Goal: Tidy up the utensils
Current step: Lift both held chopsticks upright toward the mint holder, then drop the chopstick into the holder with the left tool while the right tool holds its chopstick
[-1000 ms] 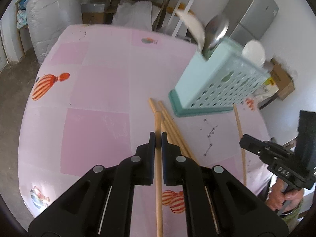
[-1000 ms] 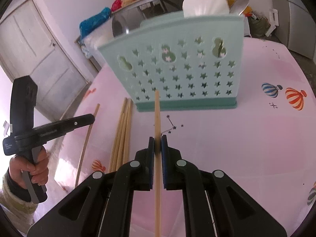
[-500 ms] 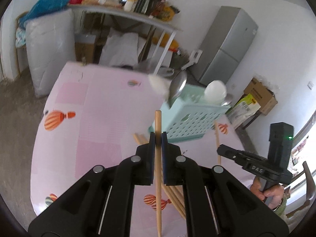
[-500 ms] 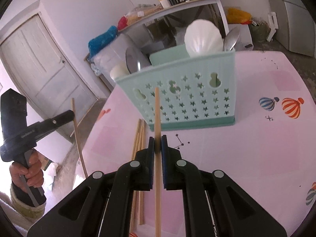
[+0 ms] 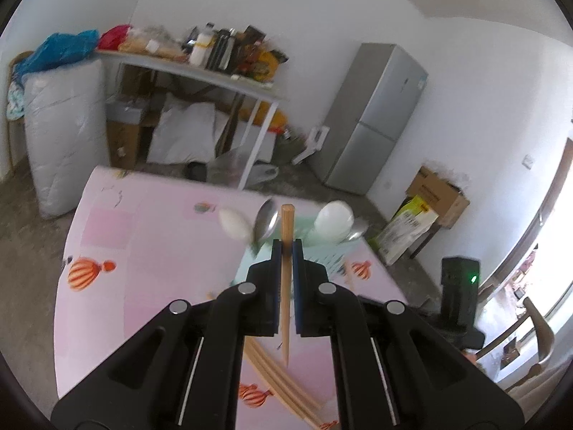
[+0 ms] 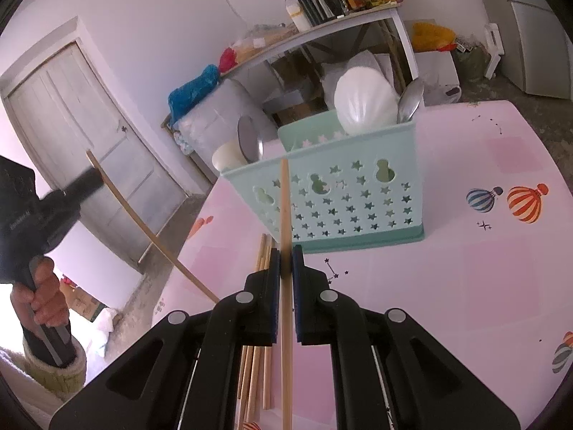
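A wooden chopstick [image 5: 285, 279] is pinched between the pads of the left gripper [image 5: 285, 251], its blunt end poking up past the fingertips and its thin end hanging free above the pink tablecloth [image 5: 150, 251]. The right gripper [image 6: 286, 261] is likewise clamped on a second chopstick [image 6: 284, 215], which runs straight up the middle of the right wrist view and crosses in front of the mint-green utensil basket [image 6: 358, 200]. That basket stands upright on the table — its walls pierced with stars and gourd shapes — and already holds a white scalloped ladle [image 6: 365, 104], a metal spoon [image 6: 410, 102], a round metal piece [image 6: 249, 139] and a pale cup-like item [image 6: 227, 156]. More loose chopsticks [image 6: 263, 258] lie flat on the cloth just left of the basket's base. In the right wrist view the person's hand [image 6: 41, 301] grips the left tool's handle at the far left, off the table's edge. Behind stand a cluttered shelf [image 5: 200, 71], a grey refrigerator [image 5: 376, 122] and a white door [image 6: 82, 136].
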Demonstrator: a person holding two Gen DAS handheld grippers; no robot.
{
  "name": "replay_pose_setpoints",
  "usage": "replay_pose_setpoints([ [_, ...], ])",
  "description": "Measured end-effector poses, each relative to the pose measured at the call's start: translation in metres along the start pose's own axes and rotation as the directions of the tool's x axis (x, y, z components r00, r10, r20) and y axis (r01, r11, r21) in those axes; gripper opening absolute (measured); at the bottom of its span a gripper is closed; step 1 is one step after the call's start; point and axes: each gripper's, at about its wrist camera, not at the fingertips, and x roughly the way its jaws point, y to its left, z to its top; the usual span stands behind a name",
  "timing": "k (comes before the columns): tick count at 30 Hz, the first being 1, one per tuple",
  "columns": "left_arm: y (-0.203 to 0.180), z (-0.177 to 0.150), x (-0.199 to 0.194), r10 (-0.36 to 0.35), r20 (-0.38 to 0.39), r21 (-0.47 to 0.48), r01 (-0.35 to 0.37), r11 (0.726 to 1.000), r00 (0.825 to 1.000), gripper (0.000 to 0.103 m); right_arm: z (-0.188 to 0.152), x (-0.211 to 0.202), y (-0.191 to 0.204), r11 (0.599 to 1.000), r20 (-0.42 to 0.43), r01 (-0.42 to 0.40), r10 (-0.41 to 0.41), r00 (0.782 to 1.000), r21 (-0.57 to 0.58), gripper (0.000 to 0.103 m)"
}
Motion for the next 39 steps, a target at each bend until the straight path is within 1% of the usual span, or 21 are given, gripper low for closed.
replay_pose_setpoints([
  [6,-0.017,0.029,0.003,-0.063,0.076,0.020,0.062,0.998,0.995,0.004,0.002,-0.008,-0.003,1.000,0.027,0.003,-0.003,1.000,0.007,0.007],
  [10,-0.030,0.045,0.008,-0.121,0.143,0.013,0.121,0.993,0.982,0.004,0.004,-0.012,-0.005,1.000,0.040,0.010,-0.011,0.999,0.012,0.007],
  [13,-0.039,0.054,0.017,-0.150,0.185,0.008,0.151,0.988,0.971,0.004,0.004,-0.014,-0.005,1.000,0.046,0.011,-0.012,0.999,0.015,0.007],
  [15,-0.045,0.061,0.023,-0.160,0.208,0.011,0.162,0.987,0.965,0.004,0.004,-0.015,-0.004,1.000,0.048,0.012,-0.013,0.999,0.012,0.007],
  [19,-0.053,0.074,0.032,-0.153,0.256,0.012,0.155,0.988,0.954,0.004,0.003,-0.017,-0.006,1.000,0.051,0.009,-0.010,0.999,0.016,0.007],
  [23,-0.057,0.082,0.036,-0.111,0.307,0.026,0.108,0.994,0.945,0.004,0.002,-0.018,-0.009,1.000,0.052,0.007,-0.008,0.999,0.023,0.007],
  [26,-0.061,0.084,0.047,-0.039,0.339,0.050,0.023,0.998,0.940,0.004,0.003,-0.018,-0.011,1.000,0.052,0.005,-0.007,0.999,0.026,0.007],
  [30,-0.063,0.081,0.064,0.009,0.339,0.067,-0.033,0.997,0.941,0.004,0.003,-0.019,-0.012,1.000,0.050,0.006,-0.007,0.999,0.027,0.007],
  [31,-0.065,0.078,0.071,0.029,0.339,0.080,-0.060,0.995,0.940,0.004,0.003,-0.019,-0.012,1.000,0.049,0.005,-0.006,0.999,0.028,0.007],
  [33,-0.064,0.073,0.084,0.059,0.321,0.099,-0.095,0.991,0.945,0.004,0.003,-0.019,-0.013,1.000,0.048,0.004,-0.006,0.999,0.030,0.007],
  [37,-0.058,0.059,0.109,0.094,0.255,0.113,-0.126,0.986,0.962,0.004,0.003,-0.019,-0.014,0.999,0.045,0.007,-0.009,0.999,0.033,0.007],
  [39,-0.053,0.052,0.119,0.103,0.215,0.113,-0.129,0.985,0.971,0.004,0.004,-0.020,-0.015,0.999,0.045,0.012,-0.013,0.999,0.034,0.007],
])
